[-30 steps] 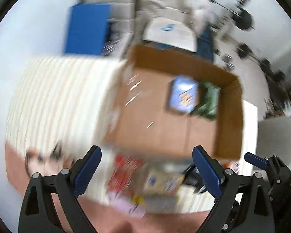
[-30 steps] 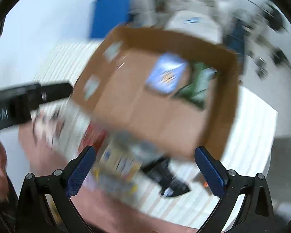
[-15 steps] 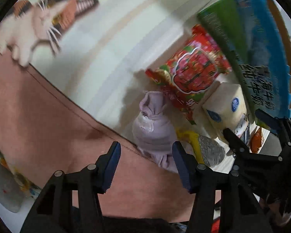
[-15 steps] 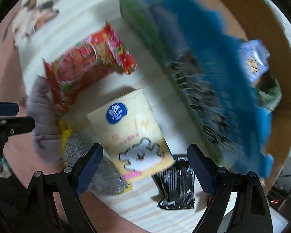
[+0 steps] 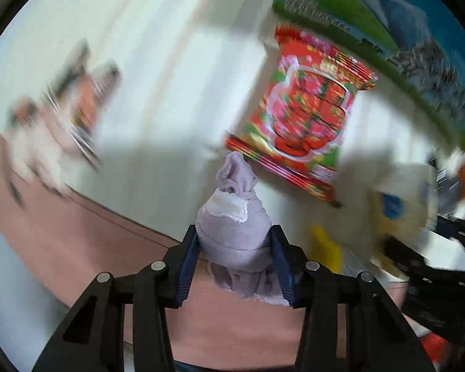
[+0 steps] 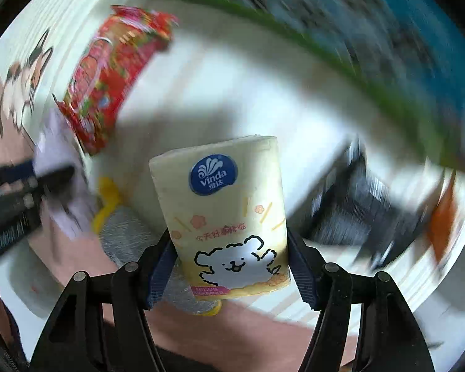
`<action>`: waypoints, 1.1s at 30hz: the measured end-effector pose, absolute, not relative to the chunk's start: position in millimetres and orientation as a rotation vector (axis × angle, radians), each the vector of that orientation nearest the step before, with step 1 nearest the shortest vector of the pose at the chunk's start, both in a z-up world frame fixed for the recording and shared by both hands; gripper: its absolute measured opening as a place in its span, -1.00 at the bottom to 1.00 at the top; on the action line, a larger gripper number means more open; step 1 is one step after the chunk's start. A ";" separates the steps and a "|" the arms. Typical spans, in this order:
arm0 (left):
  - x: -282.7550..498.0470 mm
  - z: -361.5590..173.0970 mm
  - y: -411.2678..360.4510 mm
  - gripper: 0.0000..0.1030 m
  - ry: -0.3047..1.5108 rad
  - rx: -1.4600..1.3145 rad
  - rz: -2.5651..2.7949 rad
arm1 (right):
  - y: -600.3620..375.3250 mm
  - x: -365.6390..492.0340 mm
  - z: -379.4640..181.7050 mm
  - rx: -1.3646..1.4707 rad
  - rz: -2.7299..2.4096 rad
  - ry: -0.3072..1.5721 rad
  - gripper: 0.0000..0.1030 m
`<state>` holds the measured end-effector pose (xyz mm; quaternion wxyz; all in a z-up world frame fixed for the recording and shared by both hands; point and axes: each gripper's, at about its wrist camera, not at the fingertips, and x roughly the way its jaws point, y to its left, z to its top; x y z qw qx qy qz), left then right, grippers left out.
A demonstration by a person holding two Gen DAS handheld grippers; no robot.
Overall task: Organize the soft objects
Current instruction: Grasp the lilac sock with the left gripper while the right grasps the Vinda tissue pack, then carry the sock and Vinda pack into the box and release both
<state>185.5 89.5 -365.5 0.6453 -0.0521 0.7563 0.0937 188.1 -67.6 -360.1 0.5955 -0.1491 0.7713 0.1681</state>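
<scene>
A white striped cloth [image 5: 170, 62] with a cartoon cat print [image 5: 55, 117] at its left edge covers the surface, and a loose cluster of soft goods lies near its front edge, probably gathered there for sorting. Leftmost, a bunched lilac fabric bundle [image 5: 232, 232] sits at the cloth's front edge; the left gripper [image 5: 234, 263] points straight down over it, blue pads [image 5: 187, 266] pressing both flanks as the jaws close, so the bundle looks pinched. Just behind it lies a red printed foil snack packet [image 5: 310, 114], flat and untouched. Beside the bundle, a yellow-rimmed silver scourer [image 6: 124, 232] is partly hidden. To the right, a cream plastic-wrapped tissue pack with a blue logo and a cartoon dog [image 6: 226, 217] stands between the fingers of the right gripper [image 6: 232, 263], which tilts steeply downward; its jaws are closing, pads at or touching the pack's sides. Further right lies a blurred black packet [image 6: 356, 210]. A large green and blue printed box [image 6: 387, 31] stands along the cloth's far right edge.
</scene>
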 end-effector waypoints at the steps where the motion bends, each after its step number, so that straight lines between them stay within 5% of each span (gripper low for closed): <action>1: 188.5 -364.2 86.6 -0.18 1.713 -0.054 0.215 | -76.2 180.5 -361.0 -0.303 0.369 1.793 0.35; 7: 210.0 -375.3 86.8 -0.05 1.766 -0.129 0.142 | -123.1 149.4 -364.6 -0.036 0.261 1.764 0.37; 18: 202.4 -402.8 101.2 0.00 1.851 -0.562 0.099 | -129.6 145.4 -375.8 -0.032 0.255 1.768 0.31; 20: 204.8 -399.7 92.1 -0.02 1.832 -0.497 0.109 | -134.0 153.0 -376.0 -0.003 0.251 1.770 0.29; 22: 207.3 -393.6 76.8 -0.27 1.822 -0.392 0.094 | -147.1 158.9 -375.4 0.027 0.239 1.775 0.28; 27: 224.8 -381.2 35.6 -0.29 1.750 -0.005 0.106 | -169.2 149.1 -382.1 0.036 0.228 1.780 0.29; 33: 239.9 -383.2 20.2 -0.32 1.742 0.009 0.116 | -172.8 143.7 -386.6 0.009 0.210 1.773 0.27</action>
